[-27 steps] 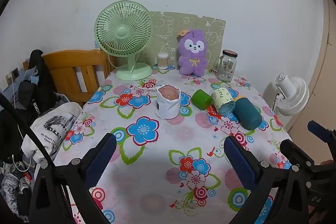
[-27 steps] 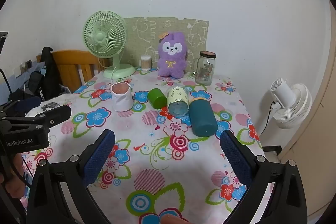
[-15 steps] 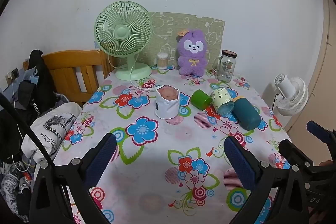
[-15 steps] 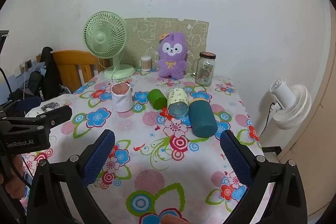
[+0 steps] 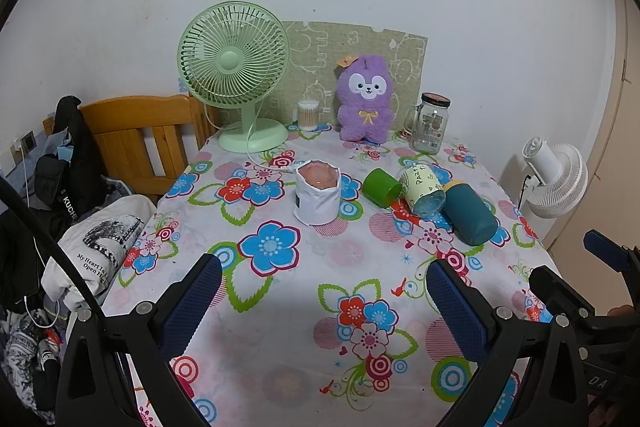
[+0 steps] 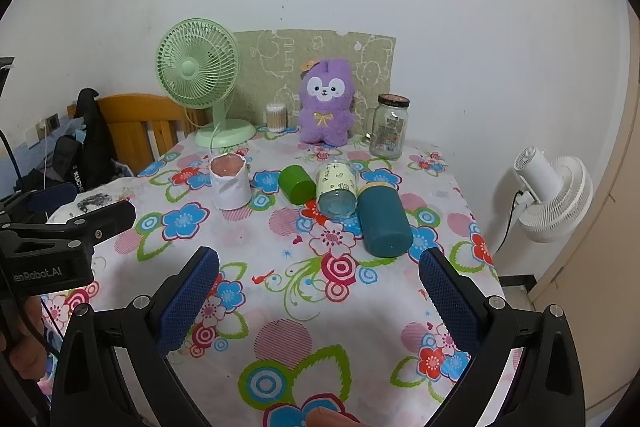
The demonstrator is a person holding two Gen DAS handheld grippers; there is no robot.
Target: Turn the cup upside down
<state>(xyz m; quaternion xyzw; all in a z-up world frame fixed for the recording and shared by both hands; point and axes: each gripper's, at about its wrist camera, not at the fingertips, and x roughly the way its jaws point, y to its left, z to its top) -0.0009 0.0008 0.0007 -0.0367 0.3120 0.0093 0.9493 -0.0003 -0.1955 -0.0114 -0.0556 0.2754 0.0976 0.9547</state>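
Left gripper (image 5: 320, 295) wide apart, empty, over near edge of floral table (image 5: 280, 307). Mid-table: white cup (image 5: 317, 193) upright. Toward right edge, three cups on their sides in a row, touching: green cup (image 5: 381, 187), cream printed cup (image 5: 423, 185), teal cup (image 5: 470, 213). Back edge: green fan (image 5: 236, 75), purple plush (image 5: 363, 98), glass jar (image 5: 431, 123). Right gripper's fingers (image 5: 560, 291) at right edge.

left hand-held gripper (image 6: 60, 227) cut off by frame edge
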